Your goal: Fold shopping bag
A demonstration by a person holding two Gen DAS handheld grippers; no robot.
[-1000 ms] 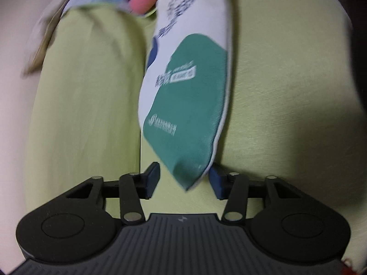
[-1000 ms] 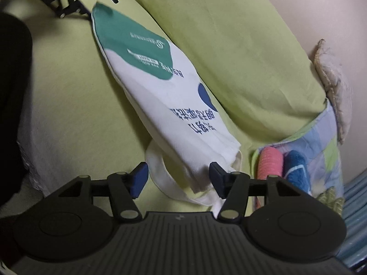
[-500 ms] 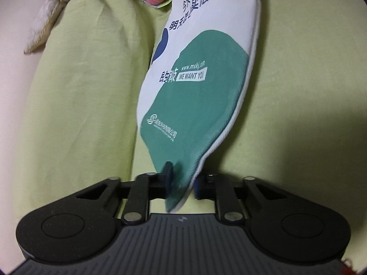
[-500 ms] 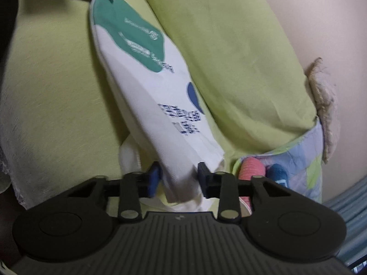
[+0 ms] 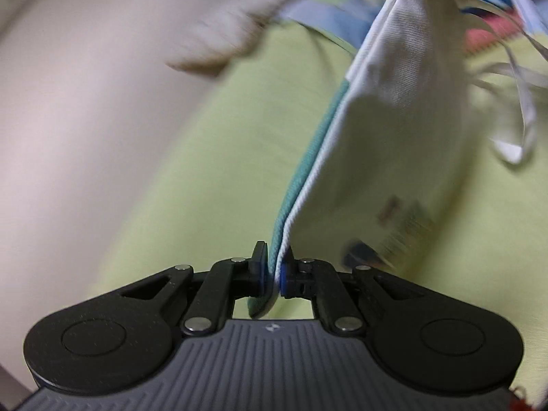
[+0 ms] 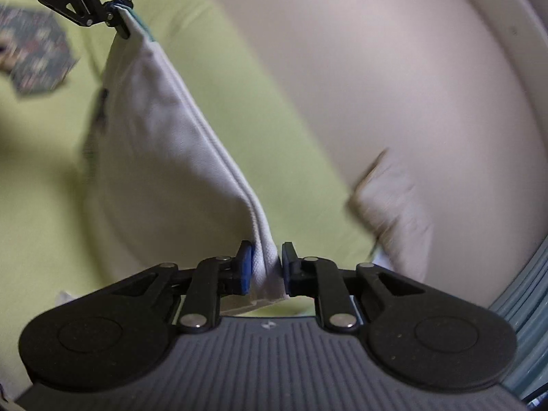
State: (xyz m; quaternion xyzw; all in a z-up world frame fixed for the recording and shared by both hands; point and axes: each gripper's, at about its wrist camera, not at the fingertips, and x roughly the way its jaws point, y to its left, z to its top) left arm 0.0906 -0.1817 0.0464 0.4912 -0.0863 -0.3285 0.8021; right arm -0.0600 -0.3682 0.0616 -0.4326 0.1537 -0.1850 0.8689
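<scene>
Left wrist view: the left gripper (image 5: 273,270) pinches the white cloth shopping bag (image 5: 394,144); the right gripper (image 6: 266,267) pinches its other end above the green cushion (image 5: 205,157).

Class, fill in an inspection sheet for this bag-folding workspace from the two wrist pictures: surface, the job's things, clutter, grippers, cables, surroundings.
Surface: light green sheet over a soft, padded base.
Job's things: white shopping bag with a green edge, lifted and stretched between the two grippers; its handles hang loose.
Clutter: patterned hexagonal item on the sheet, blurred; beige cushion; patchwork fabric with something pink beside it, too blurred to name.
Grippers: left gripper shut on the bag's green edge; right gripper shut on the bag's white edge.
Cables: nothing seen.
Surroundings: pale wall; blue-grey ribbed surface at the right edge.
</scene>
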